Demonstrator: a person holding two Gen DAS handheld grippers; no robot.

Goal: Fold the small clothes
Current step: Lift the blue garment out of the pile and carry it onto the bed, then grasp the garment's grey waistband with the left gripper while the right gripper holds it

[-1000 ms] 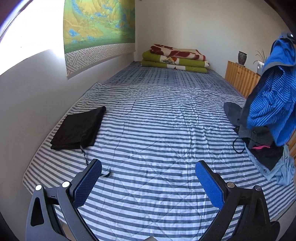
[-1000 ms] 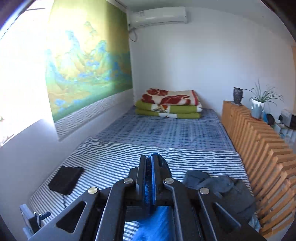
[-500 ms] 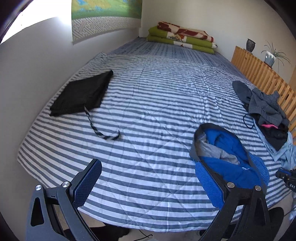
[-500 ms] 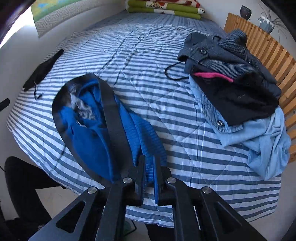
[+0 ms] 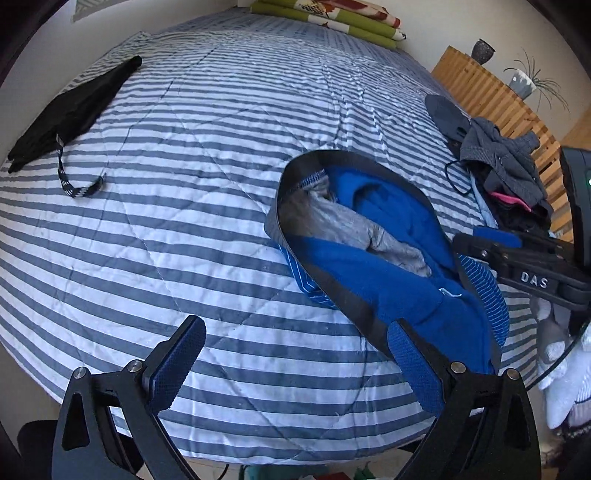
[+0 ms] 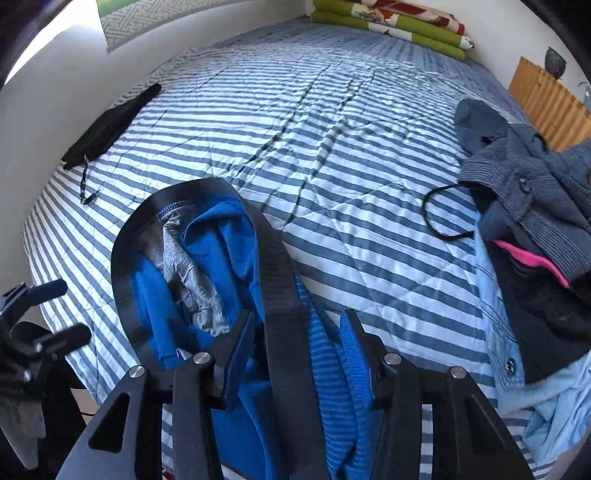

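Half a second ago the right claw (image 6: 295,354) pinched the blue garment (image 6: 236,332); now its jaws stand parted, the black waistband and ribbed blue knit lying loose between them. The garment lies crumpled on the near edge of the bed (image 6: 332,147), no longer lifted, its grey lining showing inside the dark oval band. The left claw (image 5: 295,365) hangs wide and holds nothing, its right pad just beside the garment's hem (image 5: 373,317). The garment's lower part is cut off by the claw frames. Farther right sits a heap of unfolded clothes (image 6: 532,236): grey knit, black, pink, pale blue. At the far left lies a flat folded black piece (image 5: 70,110) with a striped cord. Green quilts (image 6: 391,22) are stacked at the headboard end.
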